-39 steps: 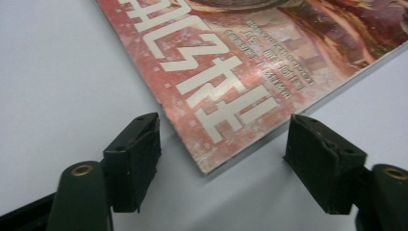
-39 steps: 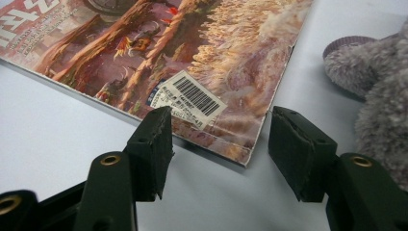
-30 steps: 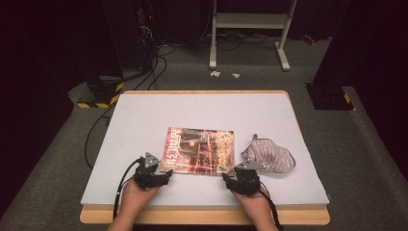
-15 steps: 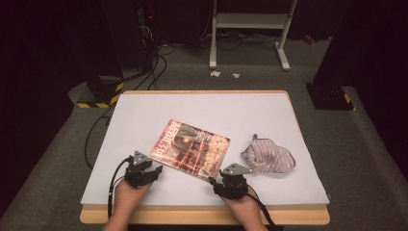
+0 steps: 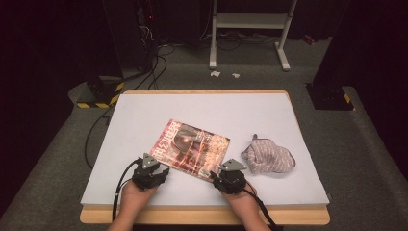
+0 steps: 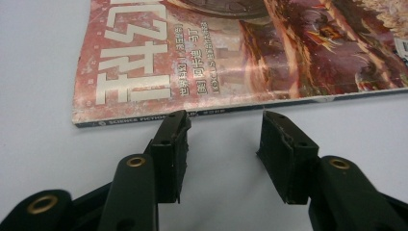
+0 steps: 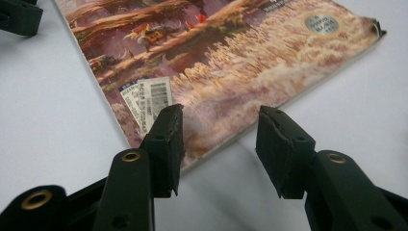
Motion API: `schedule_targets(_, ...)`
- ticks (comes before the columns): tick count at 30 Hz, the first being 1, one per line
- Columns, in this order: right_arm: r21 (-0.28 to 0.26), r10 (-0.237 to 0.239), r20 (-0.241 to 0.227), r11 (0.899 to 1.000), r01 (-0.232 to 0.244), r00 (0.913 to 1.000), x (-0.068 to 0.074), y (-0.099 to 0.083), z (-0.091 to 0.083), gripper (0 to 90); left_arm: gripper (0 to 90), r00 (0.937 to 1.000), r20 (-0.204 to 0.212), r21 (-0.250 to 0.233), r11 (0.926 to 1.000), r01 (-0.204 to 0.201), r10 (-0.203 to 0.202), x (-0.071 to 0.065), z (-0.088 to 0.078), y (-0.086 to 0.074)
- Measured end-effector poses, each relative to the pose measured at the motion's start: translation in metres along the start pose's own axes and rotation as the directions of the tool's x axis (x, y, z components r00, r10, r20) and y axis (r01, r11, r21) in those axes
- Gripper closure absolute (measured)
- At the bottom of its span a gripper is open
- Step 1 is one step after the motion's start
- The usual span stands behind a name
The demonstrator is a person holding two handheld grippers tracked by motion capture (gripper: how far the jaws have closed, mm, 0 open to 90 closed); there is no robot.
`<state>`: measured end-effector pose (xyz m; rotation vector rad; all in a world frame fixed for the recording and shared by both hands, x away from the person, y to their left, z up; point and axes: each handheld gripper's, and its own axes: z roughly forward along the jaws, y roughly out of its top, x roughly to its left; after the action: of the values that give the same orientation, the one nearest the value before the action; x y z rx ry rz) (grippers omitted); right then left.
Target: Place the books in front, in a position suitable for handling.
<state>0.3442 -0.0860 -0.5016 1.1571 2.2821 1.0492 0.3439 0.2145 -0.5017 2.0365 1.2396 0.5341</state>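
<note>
Item one: a magazine [image 5: 191, 149], which we find lying flat near the middle of the white table [image 5: 144, 110], toward the person's side. Its long axis runs on a diagonal, from the far left down to the near right, so no edge sits square with the table's edges. The cover is glossy paper in reds, browns and pale gold, with large pale title characters along the left end and a white barcode label close to the near right corner. In the left gripper view the spine edge [image 6: 231, 109] shows as a thin dark strip with small print; the cover looks slightly worn there.

Item two: the left gripper [image 5: 163, 172], black, held in a hand at the magazine's near left edge. We see its jaws spread apart, tips just short of the spine, with nothing between them.

Item three: the right gripper [image 5: 214, 175], black with a grey three-cornered plate on top, at the near right corner. Its jaws are likewise spread; the left tip overlaps the cover near the barcode [image 7: 146, 98], and whether it touches we cannot tell.

Item four: a striped cloth [image 5: 268, 156], soft and crumpled into a rounded heap, lying right of the magazine and just apart from it.

Surroundings: grey carpet, dark cables and a white metal frame [image 5: 250, 21] beyond the table's far edge.
</note>
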Motion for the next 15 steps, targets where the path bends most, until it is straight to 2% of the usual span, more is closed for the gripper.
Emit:
schedule_targets(8,-0.004,0.021,-0.006,1.000,-0.021,0.9998,-0.001,-0.003,-0.002,53.3,55.9,0.9998,-0.015,-0.011,0.9998,0.015,-0.015,0.005,0.008,0.007)
schedule_targets(14,-0.023,0.035,-0.010,0.999,-0.035,0.9993,-0.003,-0.005,-0.007,47.6,58.4,0.9992,-0.034,-0.012,0.9997,0.021,-0.021,0.011,0.016,0.014)
schedule_targets(15,-0.024,0.033,-0.006,0.999,-0.033,0.9994,-0.003,-0.006,-0.008,47.2,56.9,0.9984,-0.050,-0.008,0.9996,0.027,-0.027,0.015,0.019,0.018)
